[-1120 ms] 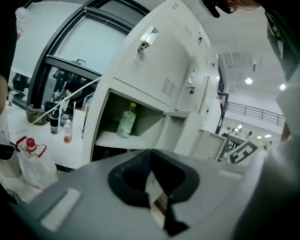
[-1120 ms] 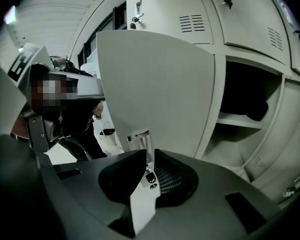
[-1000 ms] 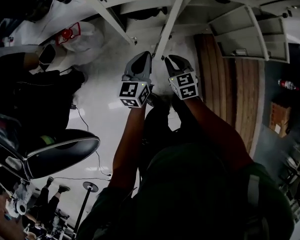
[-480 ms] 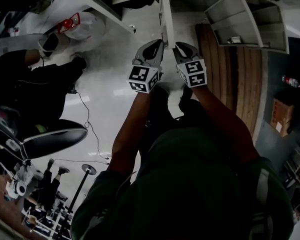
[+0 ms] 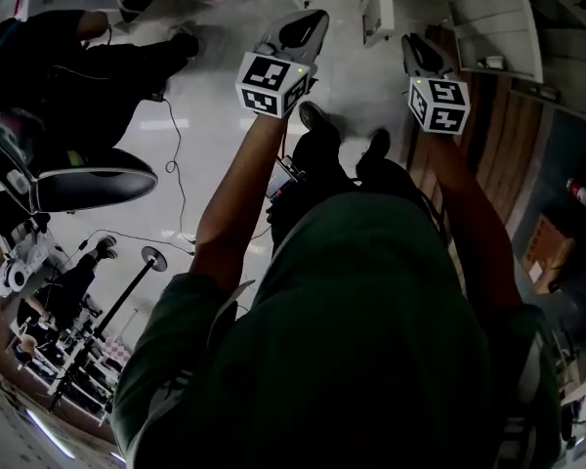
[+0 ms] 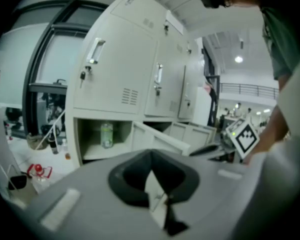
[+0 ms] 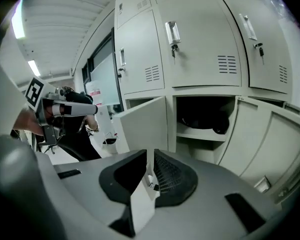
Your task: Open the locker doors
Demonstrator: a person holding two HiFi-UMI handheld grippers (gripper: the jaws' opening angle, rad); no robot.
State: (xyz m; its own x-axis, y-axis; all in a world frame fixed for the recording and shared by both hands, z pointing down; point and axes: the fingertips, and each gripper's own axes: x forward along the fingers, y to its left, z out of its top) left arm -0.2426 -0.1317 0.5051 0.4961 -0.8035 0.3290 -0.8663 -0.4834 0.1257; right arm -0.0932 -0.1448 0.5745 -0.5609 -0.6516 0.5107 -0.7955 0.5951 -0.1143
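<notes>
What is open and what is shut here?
upper locker doors: shut.
lower locker door: swung open.
bottle: upright in an open lower compartment.
left gripper: jaws together, nothing held.
right gripper: jaws a narrow slit apart, nothing held.

Glossy pale floor [image 5: 215,76], black office chair [image 5: 88,186], tall window [image 6: 45,59]

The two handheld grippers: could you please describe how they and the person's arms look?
The left gripper and right gripper have smooth grey shells tapering to black pads. Each carries a white marker cube printed with black square patterns. The person wears a dark green top; its sleeves leave the forearms bare.
</notes>
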